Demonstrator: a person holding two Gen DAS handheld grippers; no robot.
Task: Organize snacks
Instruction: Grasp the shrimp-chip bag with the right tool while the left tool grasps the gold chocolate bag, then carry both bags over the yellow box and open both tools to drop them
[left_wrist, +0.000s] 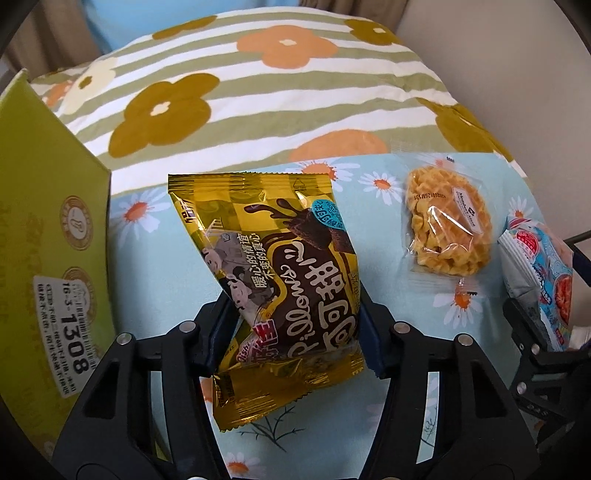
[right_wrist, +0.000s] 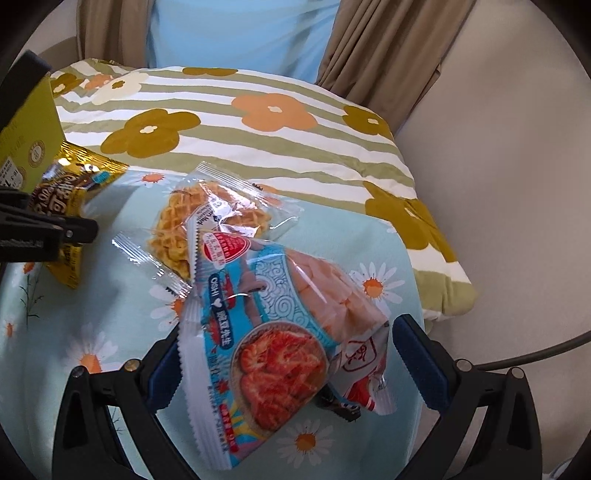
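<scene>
My left gripper is shut on a gold and brown chocolate snack bag, held just above the blue daisy sheet. The bag also shows in the right wrist view, clamped by the left gripper. My right gripper is shut on a blue prawn cracker bag, which stands tilted between the fingers. That bag shows at the right edge of the left wrist view. A clear-wrapped waffle cookie lies on the sheet, and in the right wrist view it sits just beyond the prawn bag.
A green cardboard box stands open at the left, right beside the chocolate bag; its flap shows in the right wrist view. A striped flower pillow lies behind the snacks. A beige wall is at the right.
</scene>
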